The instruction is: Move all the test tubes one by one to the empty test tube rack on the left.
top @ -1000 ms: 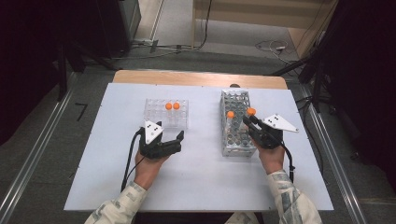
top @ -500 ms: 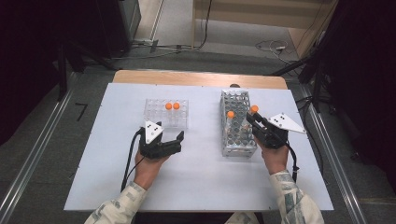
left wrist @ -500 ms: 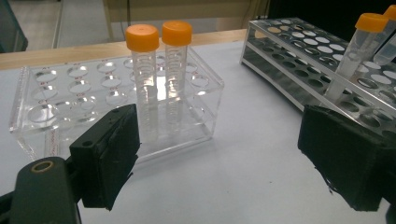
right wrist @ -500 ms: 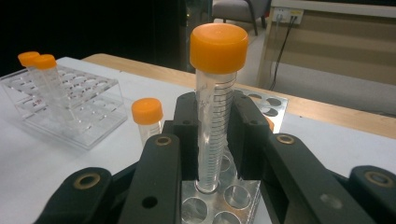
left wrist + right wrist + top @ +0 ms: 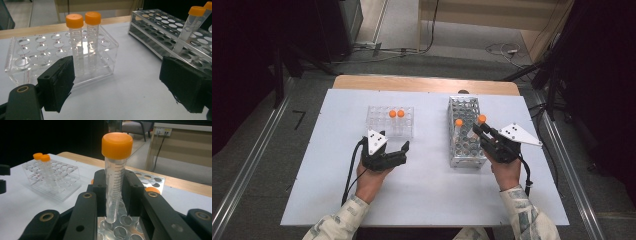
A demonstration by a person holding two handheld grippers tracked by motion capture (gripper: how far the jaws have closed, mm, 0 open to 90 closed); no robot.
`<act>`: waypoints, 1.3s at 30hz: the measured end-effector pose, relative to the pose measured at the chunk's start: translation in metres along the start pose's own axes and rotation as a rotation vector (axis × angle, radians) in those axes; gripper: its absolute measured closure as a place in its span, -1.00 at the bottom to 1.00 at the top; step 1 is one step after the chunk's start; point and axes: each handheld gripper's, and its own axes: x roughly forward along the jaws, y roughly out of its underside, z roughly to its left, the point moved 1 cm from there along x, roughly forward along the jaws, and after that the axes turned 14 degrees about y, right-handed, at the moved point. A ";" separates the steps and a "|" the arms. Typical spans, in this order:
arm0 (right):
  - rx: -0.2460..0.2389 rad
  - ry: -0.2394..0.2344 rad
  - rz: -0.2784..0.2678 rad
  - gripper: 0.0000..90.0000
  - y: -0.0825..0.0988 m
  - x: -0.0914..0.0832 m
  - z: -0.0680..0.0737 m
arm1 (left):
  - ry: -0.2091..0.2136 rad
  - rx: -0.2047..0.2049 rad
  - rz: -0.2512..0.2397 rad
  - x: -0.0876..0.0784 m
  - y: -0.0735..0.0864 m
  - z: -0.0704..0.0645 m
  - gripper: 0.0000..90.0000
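Lifted higher from the metal rack (image 5: 140, 225), the clear graduated tube (image 5: 115, 187) wears an orange cap.

Even overhead light brightens the white rectangular table (image 5: 427, 200); surroundings beyond it fall dark, gripper views slightly soft, edges bowed.

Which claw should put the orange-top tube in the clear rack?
Probably the right claw: it is shut on the orange-top tube, lifted above the metal rack. The left claw is open and holds nothing beside the clear rack.
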 end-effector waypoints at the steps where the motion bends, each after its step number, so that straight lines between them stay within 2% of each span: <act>1: -0.003 -0.005 0.001 0.59 0.000 -0.001 0.001 | 0.002 0.000 0.000 0.000 0.000 0.000 -0.69; 10: -0.021 -0.058 0.010 0.59 0.002 -0.003 0.016 | 0.006 0.001 -0.006 -0.001 -0.001 -0.001 -0.69; 20: -0.041 -0.140 0.020 0.59 0.005 -0.004 0.041 | 0.009 0.003 -0.006 -0.001 0.000 -0.002 -0.68; 33: -0.083 -0.227 0.074 0.59 0.020 0.001 0.073 | 0.017 0.004 -0.007 -0.002 -0.001 -0.004 -0.68; 39: -0.099 -0.245 0.093 0.59 0.026 0.003 0.082 | 0.033 0.003 -0.015 -0.003 -0.002 -0.007 -0.68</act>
